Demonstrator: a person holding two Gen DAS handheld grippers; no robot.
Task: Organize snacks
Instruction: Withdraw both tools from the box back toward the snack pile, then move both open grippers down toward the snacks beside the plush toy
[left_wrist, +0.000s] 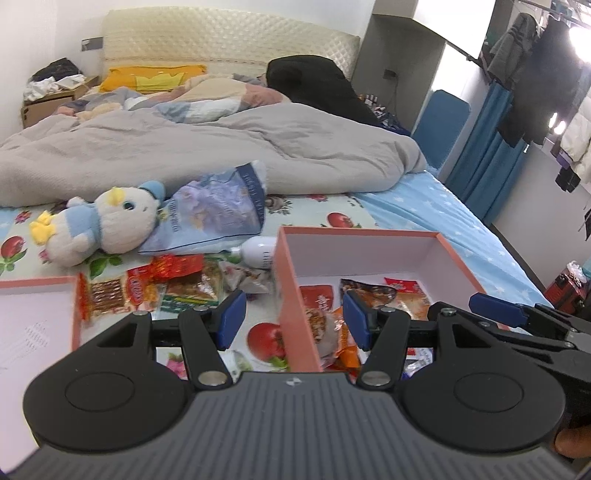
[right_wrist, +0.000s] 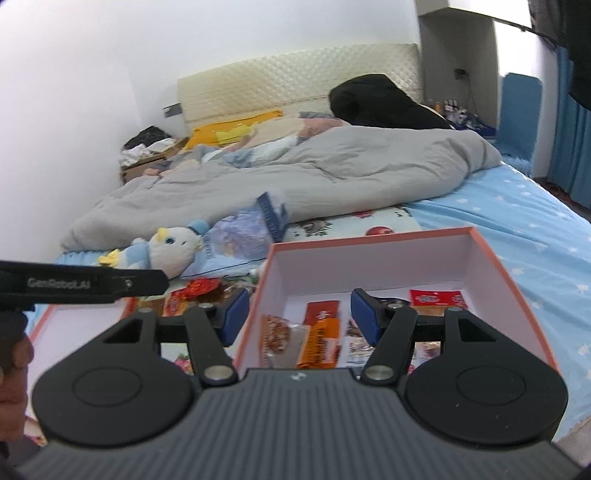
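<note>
A pink box (left_wrist: 369, 234) with a white inside lies open on the bed and holds several snack packets (left_wrist: 402, 295). More packets (left_wrist: 147, 288) lie loose on the tomato-print sheet to its left. My left gripper (left_wrist: 294, 320) hovers open above the box's left wall, with nothing between its blue pads. In the right wrist view the same box (right_wrist: 369, 240) holds an orange packet (right_wrist: 321, 339), a nut packet (right_wrist: 275, 332) and a red packet (right_wrist: 436, 297). My right gripper (right_wrist: 300, 317) hangs open and empty over the box's near left part. Loose packets (right_wrist: 195, 290) lie left of the box.
The pink lid (left_wrist: 37, 282) lies at the left. A plush bird (left_wrist: 103, 225), a large pale blue bag (left_wrist: 214, 210) and a white bottle (left_wrist: 258, 251) sit behind the loose snacks. A grey duvet (left_wrist: 221, 147) covers the far bed. The bed's edge runs along the right.
</note>
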